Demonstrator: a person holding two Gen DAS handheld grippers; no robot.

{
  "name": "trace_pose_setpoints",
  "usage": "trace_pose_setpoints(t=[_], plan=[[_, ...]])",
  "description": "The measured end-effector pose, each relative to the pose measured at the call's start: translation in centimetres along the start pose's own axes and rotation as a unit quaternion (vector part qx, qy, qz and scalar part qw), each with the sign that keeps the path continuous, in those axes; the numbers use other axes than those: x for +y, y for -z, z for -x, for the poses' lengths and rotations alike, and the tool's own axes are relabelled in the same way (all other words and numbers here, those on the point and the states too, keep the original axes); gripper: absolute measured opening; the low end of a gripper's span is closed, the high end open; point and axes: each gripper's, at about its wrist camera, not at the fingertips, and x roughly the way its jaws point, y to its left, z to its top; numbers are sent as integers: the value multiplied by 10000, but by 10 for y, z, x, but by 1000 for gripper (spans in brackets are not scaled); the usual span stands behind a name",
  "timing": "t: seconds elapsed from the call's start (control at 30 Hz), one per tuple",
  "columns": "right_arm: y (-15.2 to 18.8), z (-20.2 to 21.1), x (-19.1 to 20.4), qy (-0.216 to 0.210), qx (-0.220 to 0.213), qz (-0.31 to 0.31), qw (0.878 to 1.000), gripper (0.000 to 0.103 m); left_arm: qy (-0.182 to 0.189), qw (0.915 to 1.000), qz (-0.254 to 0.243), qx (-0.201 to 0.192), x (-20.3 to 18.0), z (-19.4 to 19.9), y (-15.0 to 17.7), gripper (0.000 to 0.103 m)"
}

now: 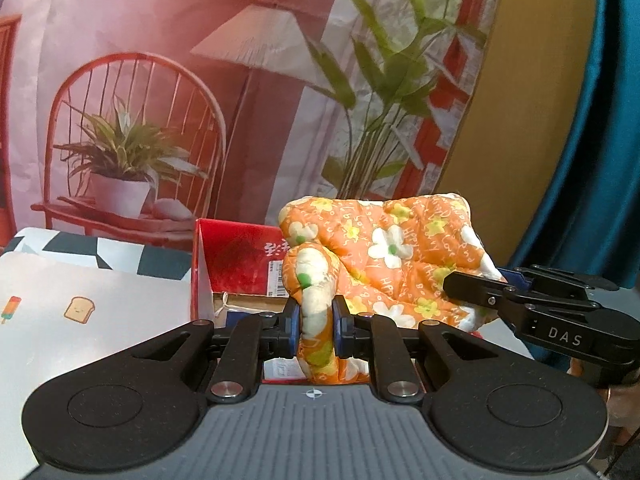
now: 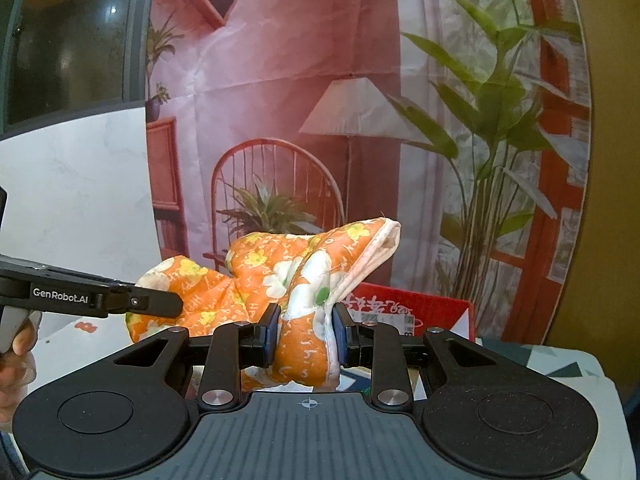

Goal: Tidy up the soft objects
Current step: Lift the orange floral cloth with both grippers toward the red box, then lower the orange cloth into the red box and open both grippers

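Note:
An orange padded cloth (image 1: 380, 248) with white and yellow flowers hangs in the air between both grippers. My left gripper (image 1: 316, 320) is shut on a bunched fold of it at the cloth's left end. My right gripper (image 2: 306, 330) is shut on another bunched fold with a white hem. In the left wrist view the right gripper (image 1: 472, 292) comes in from the right and bites the cloth's right edge. In the right wrist view the left gripper (image 2: 168, 304) reaches in from the left to the cloth (image 2: 272, 264). The cloth's underside is hidden.
An open red box (image 1: 236, 264) stands just behind the cloth, seen too as the red box (image 2: 408, 308). Flat printed cushions (image 1: 80, 312) lie to the left. A printed room backdrop (image 1: 240, 80) hangs behind. A person's hand (image 2: 16, 360) holds the left gripper.

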Motion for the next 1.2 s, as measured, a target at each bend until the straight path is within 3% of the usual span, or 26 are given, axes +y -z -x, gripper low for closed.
trace_pose_setpoints(t=[0.33,0.67,0.87,0.97,1.03,1.2], plan=[[6,-57,-26,88,527,-319,9981,25,-104,9986,33,516,13,-54,-15,17],[26,-112,-48,309,1264,-834,9880,25,-280,9915,259,1243,24,-108,-7,17],[41,-131,-54,466,1646,-1042,9797,23,-384,9894,228,1380,33,-118,-2,18],[46,-138,-53,537,1805,-1109,9758,23,-507,9892,248,1355,31,-118,-2,24],[47,-142,-49,643,1956,-1107,9723,23,-546,9900,108,1296,25,-116,-2,37],[46,-149,-40,848,2099,-938,9695,23,-555,9916,-117,1159,17,-111,-3,40]])
